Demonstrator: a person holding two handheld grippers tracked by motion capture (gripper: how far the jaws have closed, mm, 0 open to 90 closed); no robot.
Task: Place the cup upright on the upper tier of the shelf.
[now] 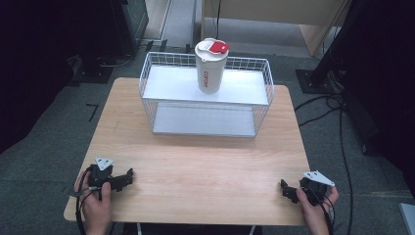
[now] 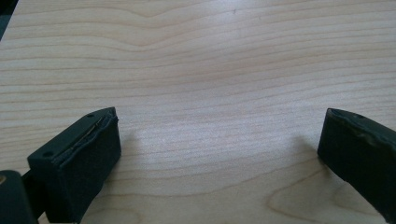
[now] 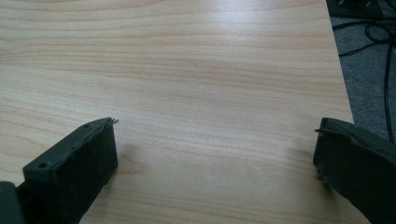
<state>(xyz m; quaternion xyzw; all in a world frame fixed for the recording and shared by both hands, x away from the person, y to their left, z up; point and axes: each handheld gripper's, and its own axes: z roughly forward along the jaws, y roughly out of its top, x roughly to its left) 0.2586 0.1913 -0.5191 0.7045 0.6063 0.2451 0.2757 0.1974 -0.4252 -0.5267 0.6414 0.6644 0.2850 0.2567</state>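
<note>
High view is showing the cup (image 1: pixel 211 68) standing upright on the top shelf of the wire rack (image 1: pixel 147 78) at the far side of the worktop (image 1: pixel 195 161), well ahead of both hands. Left gripper (image 1: pixel 128 177) and right gripper (image 1: pixel 286 188) are resting at the near corners, jaws spread wide and empty, neither clearly nearer.

Your left gripper (image 1: pixel 128 176) and right gripper (image 1: pixel 285 188) rest low at the near corners of the wooden table (image 1: pixel 205 161), well apart, jaws spread wide, holding nothing.
</note>
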